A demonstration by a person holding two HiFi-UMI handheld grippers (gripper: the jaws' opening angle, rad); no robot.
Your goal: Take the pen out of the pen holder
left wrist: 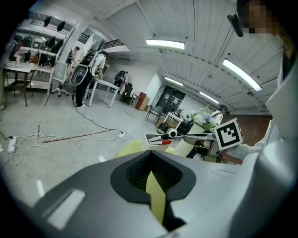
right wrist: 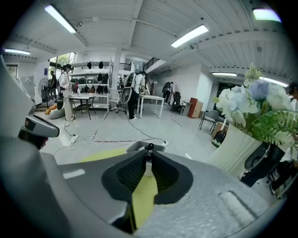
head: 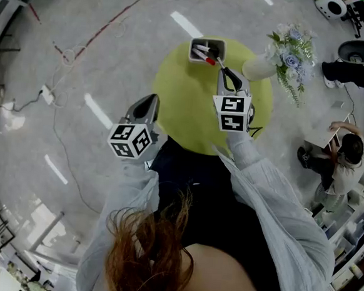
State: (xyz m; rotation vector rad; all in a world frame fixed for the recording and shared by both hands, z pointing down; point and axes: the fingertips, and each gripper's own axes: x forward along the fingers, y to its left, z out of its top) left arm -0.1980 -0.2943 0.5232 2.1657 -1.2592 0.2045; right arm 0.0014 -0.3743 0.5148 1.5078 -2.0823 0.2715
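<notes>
Currently the right claw (right wrist: 148, 157) pinches a black pen (right wrist: 149, 148), whose far end sits at the rim of the holder (head: 208, 49) on the round desk (head: 184, 117). It is best lifted straight up, so the holder is not tipped. The left claw (left wrist: 150, 160) is closed and empty.

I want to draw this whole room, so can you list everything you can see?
table: one, yellow-green, round, in the middle.
pen holder: one, light grey, at the table's far edge.
red-tipped pen: one, lying in the pen holder.
dark pen: one, thin, clamped in the right gripper, just beside the pen holder.
vase: one, white, on the table's right side.
flowers: one bunch, white and pale blue with green leaves, in the vase.
power strip: one, white, on the grey floor at left, with cables.
seated person: one, far right.
left gripper: grey, shut, empty, left of the table.
right gripper: grey, shut on the dark pen.
</notes>
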